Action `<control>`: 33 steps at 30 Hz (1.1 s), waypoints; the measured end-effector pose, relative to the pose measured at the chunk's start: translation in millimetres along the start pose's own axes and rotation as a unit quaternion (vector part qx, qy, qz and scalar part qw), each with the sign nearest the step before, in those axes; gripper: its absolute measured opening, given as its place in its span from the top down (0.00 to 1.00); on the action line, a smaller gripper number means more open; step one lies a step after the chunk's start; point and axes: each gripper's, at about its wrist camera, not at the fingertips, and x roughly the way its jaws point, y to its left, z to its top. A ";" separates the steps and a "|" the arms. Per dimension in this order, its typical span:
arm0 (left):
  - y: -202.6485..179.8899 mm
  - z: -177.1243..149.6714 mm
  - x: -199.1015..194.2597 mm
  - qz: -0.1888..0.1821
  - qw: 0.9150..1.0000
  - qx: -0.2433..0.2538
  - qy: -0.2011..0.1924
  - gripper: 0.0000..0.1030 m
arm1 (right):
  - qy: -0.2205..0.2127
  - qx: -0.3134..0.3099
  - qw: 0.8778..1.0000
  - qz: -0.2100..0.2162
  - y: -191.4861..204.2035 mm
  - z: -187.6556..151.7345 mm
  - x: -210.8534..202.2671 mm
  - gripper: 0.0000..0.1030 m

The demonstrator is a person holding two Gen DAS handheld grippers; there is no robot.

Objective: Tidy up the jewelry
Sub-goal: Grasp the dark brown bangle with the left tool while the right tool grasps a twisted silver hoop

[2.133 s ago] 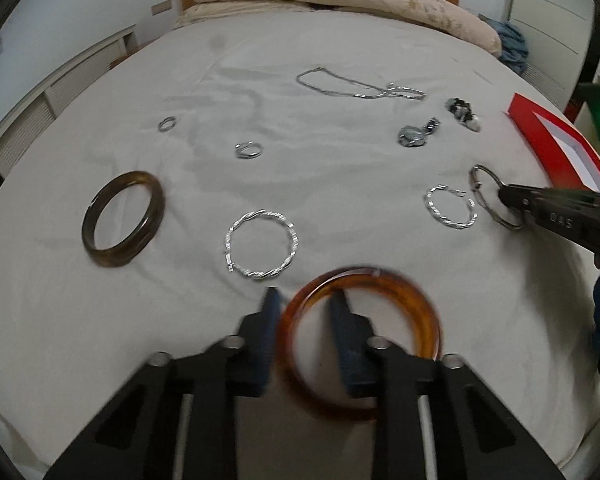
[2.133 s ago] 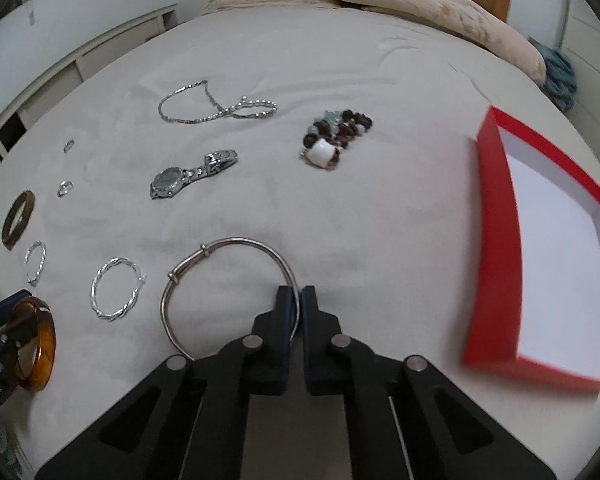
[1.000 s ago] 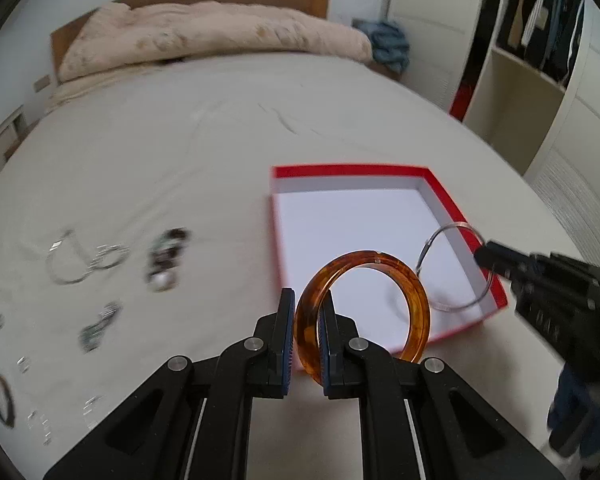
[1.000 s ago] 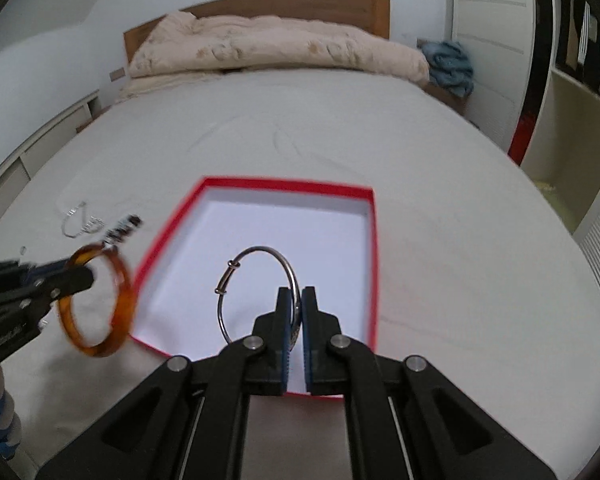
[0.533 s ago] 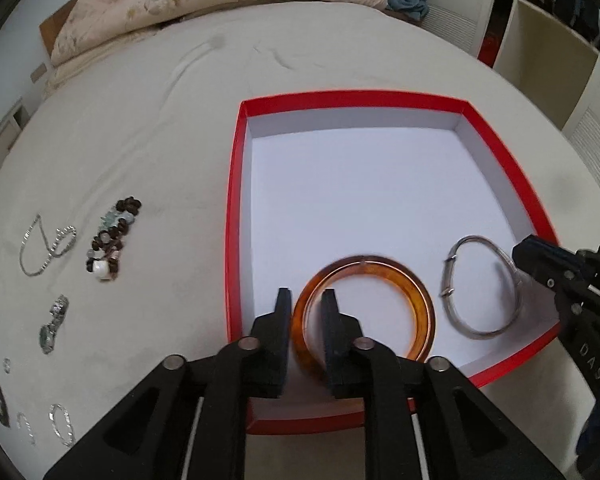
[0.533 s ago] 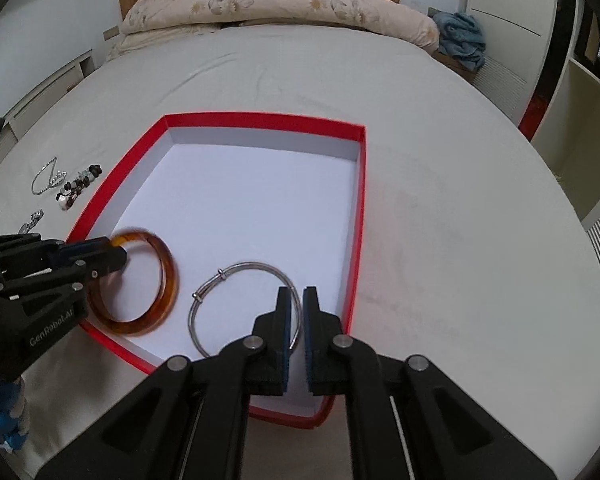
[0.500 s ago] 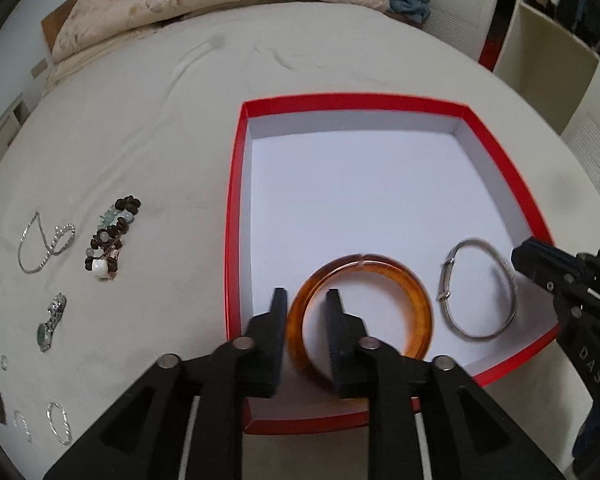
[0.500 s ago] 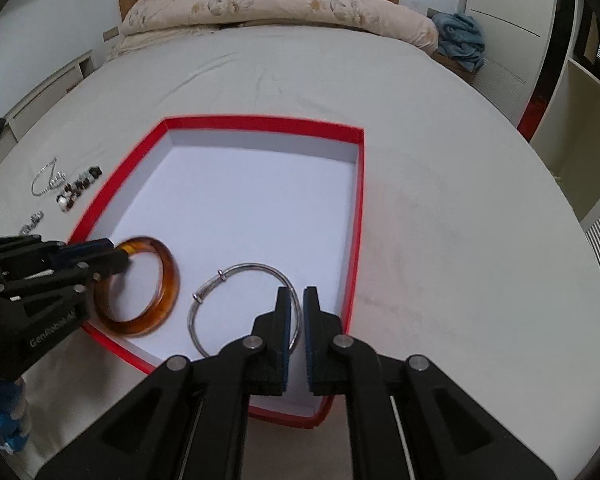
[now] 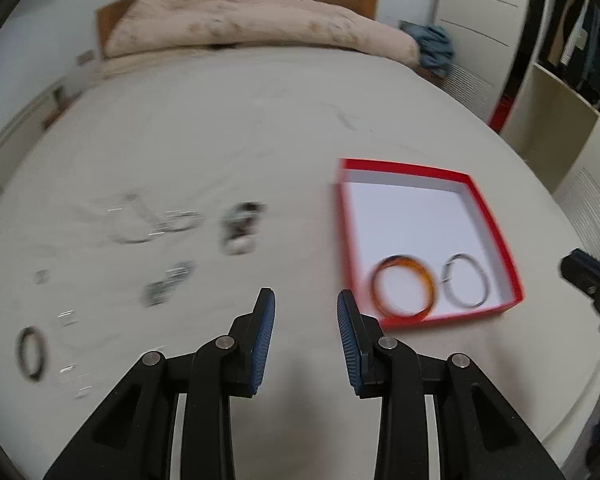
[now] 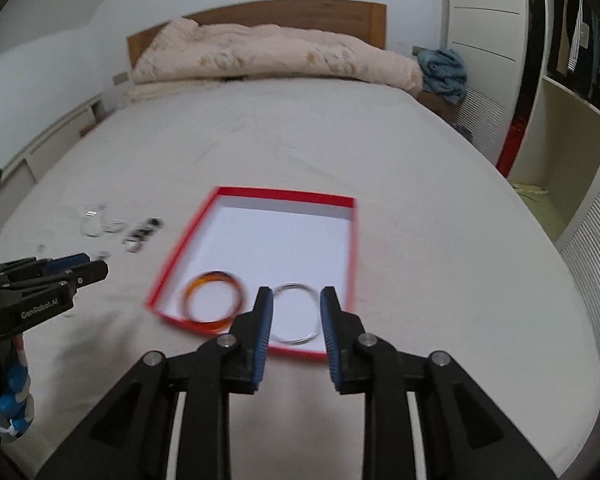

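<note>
A red box (image 9: 496,236) with a white floor lies on the bed; it also shows in the right wrist view (image 10: 180,250). Inside it lie an amber bangle (image 9: 403,290) (image 10: 213,303) and a thin silver bangle (image 9: 465,279) (image 10: 296,314), side by side near the front wall. My left gripper (image 9: 306,312) is open and empty, above the sheet left of the box. My right gripper (image 10: 296,306) is open and empty, raised in front of the box's near edge. Left of the box lie a beaded bracelet (image 9: 242,226), a watch (image 9: 168,282), a chain (image 9: 148,224), a dark bangle (image 9: 30,348) and small rings, all blurred.
A folded quilt (image 10: 276,56) and wooden headboard (image 10: 260,12) are at the far end of the bed. A wardrobe and shelves (image 10: 568,100) stand to the right. The left gripper shows at the left edge of the right wrist view (image 10: 48,280).
Both grippers have opened and let go of their bangles, which now lie in the box. Both have pulled back and up; the left one has swung left toward the loose jewelry.
</note>
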 end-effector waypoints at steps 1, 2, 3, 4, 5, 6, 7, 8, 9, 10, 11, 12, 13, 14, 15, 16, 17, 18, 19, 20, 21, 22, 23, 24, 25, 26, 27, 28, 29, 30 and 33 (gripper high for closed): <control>17.1 -7.7 -12.3 0.015 1.000 -0.001 -0.005 0.64 | -0.004 -0.001 1.000 0.008 10.4 -1.5 -7.5 0.77; 32.2 -13.7 -20.2 0.025 1.000 -0.004 -0.006 0.60 | -0.007 -0.004 1.000 0.016 22.2 -3.1 -14.3 0.77; 45.3 -17.9 -26.1 0.033 0.999 -0.008 -0.006 0.57 | -0.009 -0.006 1.000 0.021 31.9 -4.2 -18.6 0.77; 61.7 -26.1 -34.1 0.040 0.999 -0.013 -0.006 0.57 | -0.011 -0.008 1.000 0.028 42.4 -5.6 -23.1 0.77; 78.1 -33.1 -39.7 0.048 0.999 -0.018 -0.006 0.57 | -0.013 -0.008 0.999 0.040 56.2 -7.6 -28.5 0.77; 93.8 -40.3 -45.2 0.058 0.998 -0.022 -0.005 0.57 | -0.016 -0.009 0.999 0.050 68.6 -9.4 -33.3 0.77; 110.6 -48.5 -51.6 0.067 0.997 -0.029 -0.005 0.57 | -0.018 -0.010 0.998 0.058 78.3 -11.4 -37.4 0.76; 129.7 -57.4 -58.0 0.076 0.996 -0.037 -0.005 0.57 | -0.020 -0.013 0.998 0.066 89.1 -13.2 -39.8 0.76; 141.9 -65.7 -64.7 0.082 0.996 -0.042 -0.005 0.57 | -0.021 -0.018 0.997 0.075 104.1 -14.8 -42.3 0.76; 158.8 -72.6 -69.1 0.092 0.995 -0.049 -0.005 0.57 | -0.022 -0.022 0.996 0.082 113.9 -15.9 -43.5 0.76; 173.9 -78.7 -71.2 0.100 0.993 -0.055 -0.004 0.57 | -0.022 -0.025 0.995 0.090 124.9 -17.2 -44.1 0.76; 192.1 -86.1 -73.4 0.106 0.992 -0.065 -0.002 0.57 | -0.021 -0.029 0.994 0.099 136.0 -18.5 -44.2 0.76; 203.7 -93.4 -78.0 0.110 0.991 -0.071 -0.001 0.57 | -0.018 -0.035 0.993 0.109 150.6 -20.3 -43.3 0.76; 217.8 -99.3 -81.6 0.115 0.990 -0.078 0.001 0.57 | -0.015 -0.040 0.992 0.117 162.2 -22.1 -42.4 0.76; 234.8 -105.7 -82.2 0.121 0.989 -0.087 0.003 0.56 | -0.012 -0.046 0.991 0.125 173.9 -23.7 -40.3 0.74; 246.6 -109.6 -82.0 0.123 0.988 -0.094 0.005 0.56 | -0.006 -0.053 0.989 0.136 189.8 -26.4 -36.6 0.68; 258.1 -112.4 -81.0 0.126 0.987 -0.102 0.007 0.55 | -0.002 -0.058 0.988 0.144 200.3 -28.8 -34.0 0.65; 269.4 -115.2 -78.5 0.128 0.986 -0.110 0.009 0.55 | 0.004 -0.063 0.986 0.154 213.4 -31.8 -29.8 0.61; 281.5 -118.0 -75.8 0.130 0.984 -0.118 0.011 0.55 | 0.011 -0.071 0.984 0.164 228.8 -35.3 -23.7 0.61; 293.0 -121.9 -73.8 0.132 0.983 -0.126 0.013 0.55 | 0.020 -0.079 0.982 0.172 243.7 -38.2 -16.8 0.61; 304.8 -123.5 -68.7 0.131 0.982 -0.133 0.016 0.55 | 0.027 -0.086 0.980 0.178 255.7 -40.1 -9.6 0.61; 313.0 -122.6 -63.0 0.129 0.982 -0.138 0.018 0.55 | 0.038 -0.094 0.978 0.185 270.0 -42.1 0.8 0.61; 317.0 -122.6 -59.2 0.128 0.982 -0.140 0.020 0.55 | 0.046 -0.101 0.975 0.190 282.9 -44.2 10.0 0.61; 323.1 -122.3 -53.6 0.129 0.981 -0.142 0.022 0.55 | 0.056 -0.109 0.973 0.198 298.6 -46.1 21.9 0.61; 330.9 -123.0 -47.5 0.130 0.981 -0.143 0.025 0.55 | 0.063 -0.114 0.971 0.202 309.6 -48.6 29.3 0.61; 338.0 -123.3 -40.5 0.130 0.980 -0.145 0.029 0.55 | 0.069 -0.117 0.969 0.206 319.2 -49.4 37.5 0.61; 339.9 -123.5 -35.5 0.131 0.980 -0.148 0.033 0.55 | 0.077 -0.120 0.967 0.210 328.4 -49.4 47.1 0.61; 343.5 -123.0 -29.0 0.131 0.979 -0.151 0.037 0.55 | 0.085 -0.122 0.966 0.213 338.1 -49.1 58.2 0.61; 348.7 -122.4 -21.5 0.131 0.979 -0.154 0.040 0.55 | 0.091 -0.124 0.964 0.215 345.0 -48.5 67.3 0.61; 352.2 -121.5 -15.5 0.131 0.978 -0.156 0.043 0.55 | 0.097 -0.127 0.963 0.216 351.4 -48.7 76.1 0.61; 362.7 -120.1 0.3 0.129 0.977 -0.161 0.052 0.55 | 0.113 -0.137 0.960 0.219 371.7 -48.9 101.5 0.61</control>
